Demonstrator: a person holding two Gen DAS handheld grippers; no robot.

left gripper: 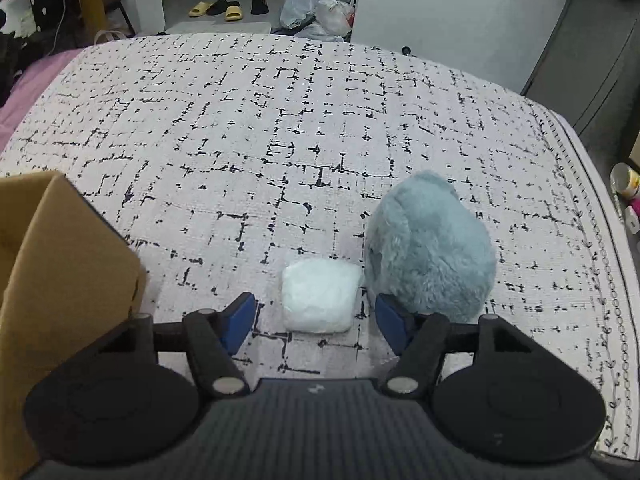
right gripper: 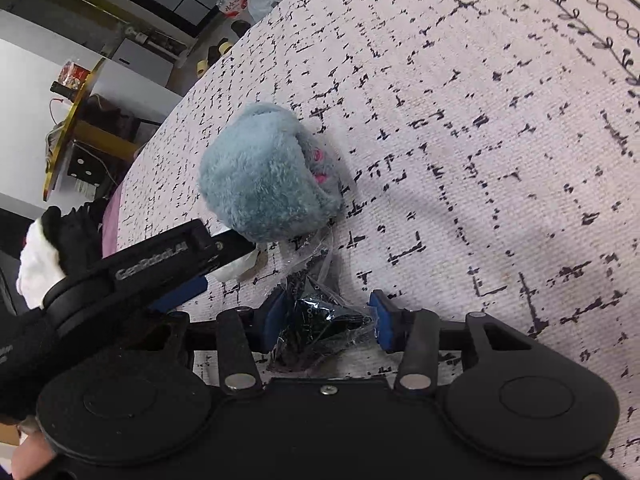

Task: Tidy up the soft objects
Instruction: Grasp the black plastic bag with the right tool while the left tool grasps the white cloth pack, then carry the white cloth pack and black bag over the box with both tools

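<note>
A fluffy grey-blue plush [left gripper: 430, 246] lies on the patterned bed cover [left gripper: 260, 128]; it also shows in the right wrist view [right gripper: 266, 172] with pink marks on its face. A white soft packet [left gripper: 319, 297] lies just left of it. My left gripper [left gripper: 316, 320] is open, its blue pads either side of the white packet's near edge. My right gripper [right gripper: 327, 320] is closed on a dark item in clear crinkly wrap [right gripper: 320, 322], low over the cover. The left gripper's body [right gripper: 160, 268] shows at the left of the right wrist view.
An open cardboard box [left gripper: 60, 280] stands at the left beside my left gripper. The bed's far edge drops to a floor with slippers [left gripper: 224, 8] and plastic bags [left gripper: 320, 8]. A cup [left gripper: 626, 180] stands off the bed's right edge.
</note>
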